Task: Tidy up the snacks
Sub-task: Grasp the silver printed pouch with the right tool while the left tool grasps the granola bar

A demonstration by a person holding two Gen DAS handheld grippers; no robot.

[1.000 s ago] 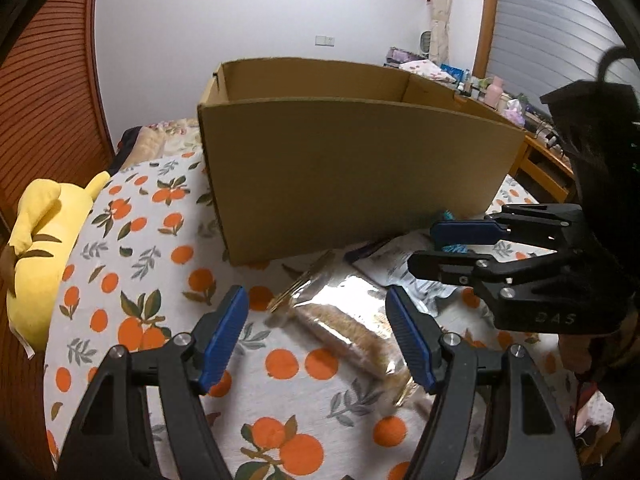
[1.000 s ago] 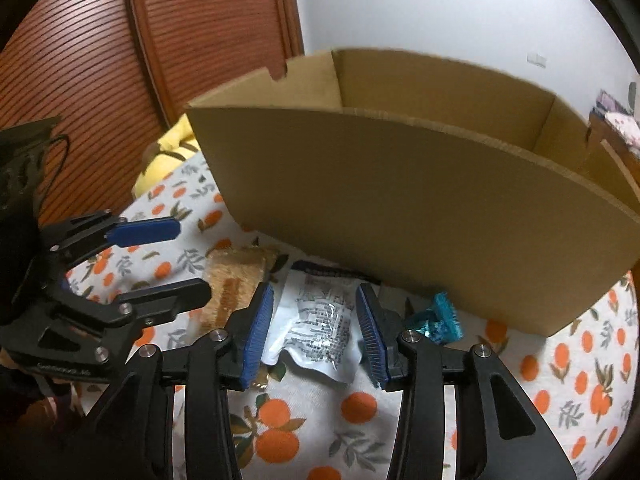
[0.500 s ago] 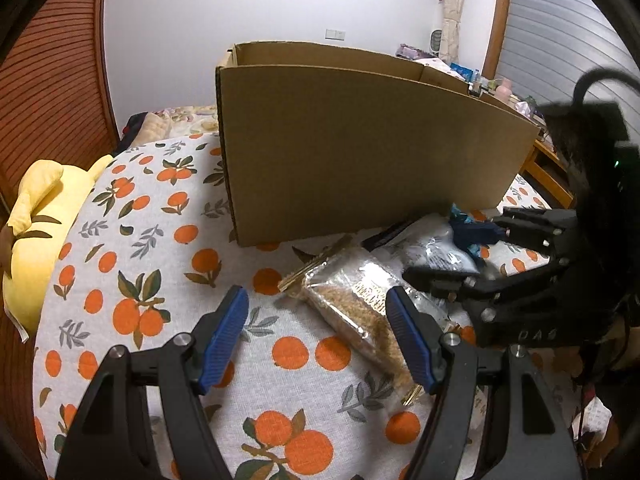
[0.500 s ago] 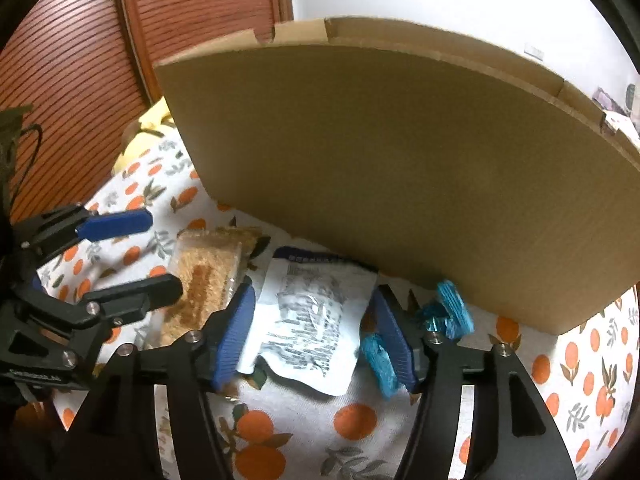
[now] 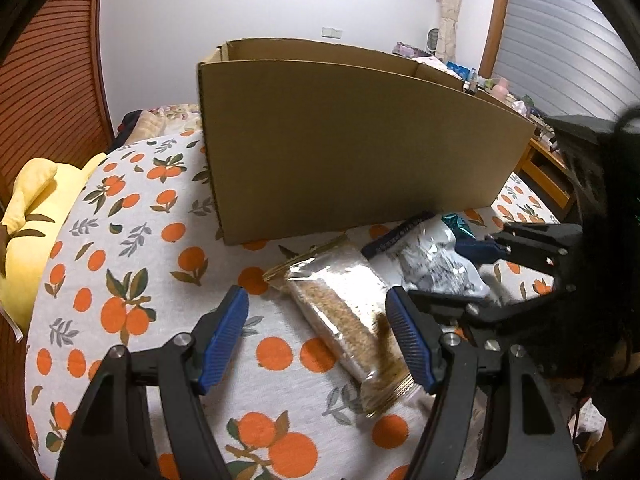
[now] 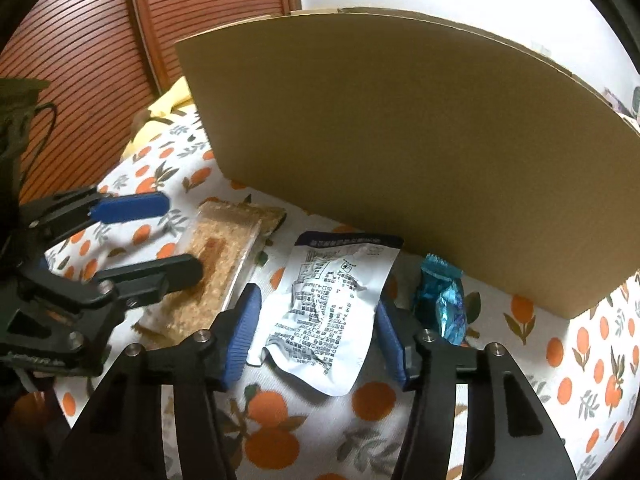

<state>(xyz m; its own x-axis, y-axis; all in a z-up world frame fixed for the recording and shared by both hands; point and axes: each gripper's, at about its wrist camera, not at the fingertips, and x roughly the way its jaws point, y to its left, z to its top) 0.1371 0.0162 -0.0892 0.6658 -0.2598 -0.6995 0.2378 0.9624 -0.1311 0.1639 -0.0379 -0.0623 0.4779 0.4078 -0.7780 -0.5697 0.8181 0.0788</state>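
Cardboard box (image 6: 400,152) behind snacks, right gripper (image 6: 316,332) closing astride white pouch (image 6: 332,304), left gripper (image 5: 318,336) open.

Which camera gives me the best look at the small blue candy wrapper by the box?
The right wrist view: the blue candy wrapper lies in plain sight beside the white pouch, in front of the cardboard box. The left wrist view shows only a teal corner behind the pouch.
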